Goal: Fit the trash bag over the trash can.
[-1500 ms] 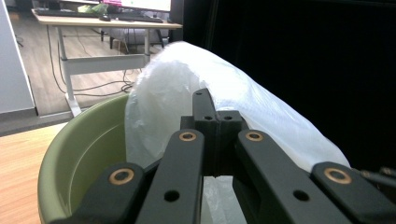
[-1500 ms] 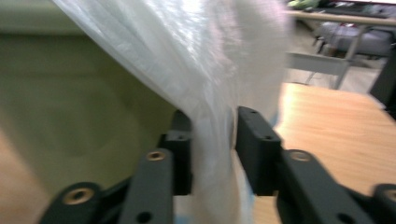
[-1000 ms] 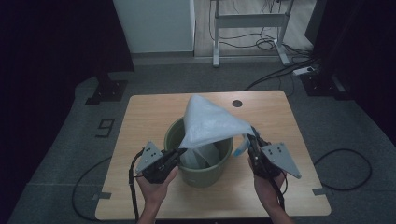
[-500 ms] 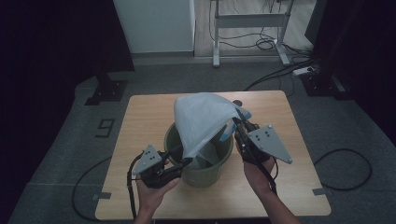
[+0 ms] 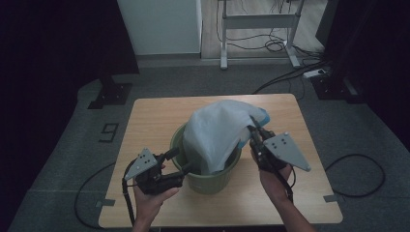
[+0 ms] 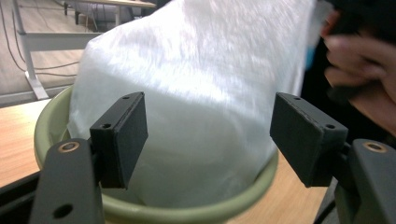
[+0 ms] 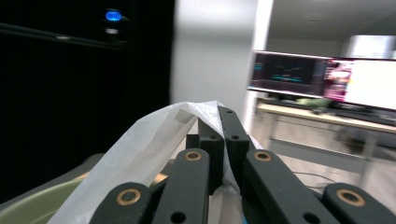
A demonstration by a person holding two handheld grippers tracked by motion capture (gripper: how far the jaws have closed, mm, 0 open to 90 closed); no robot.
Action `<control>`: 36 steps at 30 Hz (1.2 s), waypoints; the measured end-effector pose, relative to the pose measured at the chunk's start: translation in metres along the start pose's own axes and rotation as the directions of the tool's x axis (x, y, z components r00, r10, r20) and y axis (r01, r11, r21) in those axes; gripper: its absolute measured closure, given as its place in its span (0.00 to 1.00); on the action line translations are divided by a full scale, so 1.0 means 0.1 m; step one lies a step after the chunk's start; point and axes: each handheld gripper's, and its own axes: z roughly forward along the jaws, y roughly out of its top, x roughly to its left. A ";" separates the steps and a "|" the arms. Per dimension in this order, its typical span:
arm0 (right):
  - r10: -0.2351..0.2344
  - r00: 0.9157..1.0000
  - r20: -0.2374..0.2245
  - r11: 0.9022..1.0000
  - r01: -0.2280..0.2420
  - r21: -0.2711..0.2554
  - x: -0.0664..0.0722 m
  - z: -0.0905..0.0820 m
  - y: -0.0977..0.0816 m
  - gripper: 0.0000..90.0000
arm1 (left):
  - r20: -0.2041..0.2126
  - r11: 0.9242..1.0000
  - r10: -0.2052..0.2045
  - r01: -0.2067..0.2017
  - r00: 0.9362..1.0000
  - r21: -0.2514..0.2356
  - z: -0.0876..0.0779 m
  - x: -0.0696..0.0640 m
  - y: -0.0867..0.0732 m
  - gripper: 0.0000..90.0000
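Light wooden table (image 5: 150,121) carries a green round plastic bucket (image 5: 209,181) holding a white translucent plastic bag (image 5: 215,133). Right gripper (image 5: 252,134) pinches the bag's upper edge. Left gripper (image 5: 180,162) jaws, just opening, stand spread at the bucket's near rim, nothing between them.

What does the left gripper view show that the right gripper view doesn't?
Left gripper view: its open pads stand apart before the white plastic bag, and the other hand shows beyond.

Right gripper view: the right hand-held gripper is shut on the bag's edge, with lit monitors behind.

Both: the bag in the green bucket.
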 end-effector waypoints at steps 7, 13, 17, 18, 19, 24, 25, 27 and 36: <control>-0.046 0.985 -0.169 0.999 0.047 0.004 0.40 -0.03 -0.11 0.99 | 0.011 1.000 -0.004 0.004 1.000 -0.008 0.06 -0.03 -0.01 0.28; -0.067 0.974 -0.215 0.997 0.074 0.026 0.59 0.02 -0.20 0.99 | 0.023 0.999 0.000 0.001 1.000 -0.048 0.00 -0.06 0.02 0.28; -0.077 0.972 -0.221 0.995 0.091 0.052 0.66 0.07 -0.22 0.99 | 0.031 0.998 0.027 -0.025 0.999 -0.049 0.01 -0.11 0.05 0.28; -0.080 0.971 -0.224 0.994 0.095 0.057 0.68 0.09 -0.23 0.99 | 0.033 0.998 0.030 -0.028 0.999 -0.052 0.01 -0.12 0.06 0.29; -0.080 0.971 -0.224 0.994 0.095 0.057 0.68 0.09 -0.23 0.99 | 0.033 0.998 0.035 -0.033 0.999 -0.051 0.01 -0.13 0.07 0.29; -0.088 0.965 -0.247 0.993 0.105 0.056 0.70 0.11 -0.23 0.99 | 0.039 0.998 0.064 -0.063 0.997 -0.030 0.12 -0.13 0.12 0.42; -0.088 0.963 -0.253 0.993 0.105 0.054 0.71 0.10 -0.23 0.99 | 0.049 0.997 0.071 -0.069 0.996 -0.027 0.14 -0.14 0.12 0.48; -0.092 0.961 -0.260 0.992 0.110 0.054 0.71 0.10 -0.23 0.99 | 0.059 0.994 0.103 -0.100 0.993 -0.051 0.17 -0.15 0.10 0.67; -0.071 0.976 -0.207 0.985 0.101 0.138 0.74 -0.10 -0.35 0.36 | 0.025 0.983 0.088 -0.083 0.996 -0.164 0.13 -0.07 0.12 1.00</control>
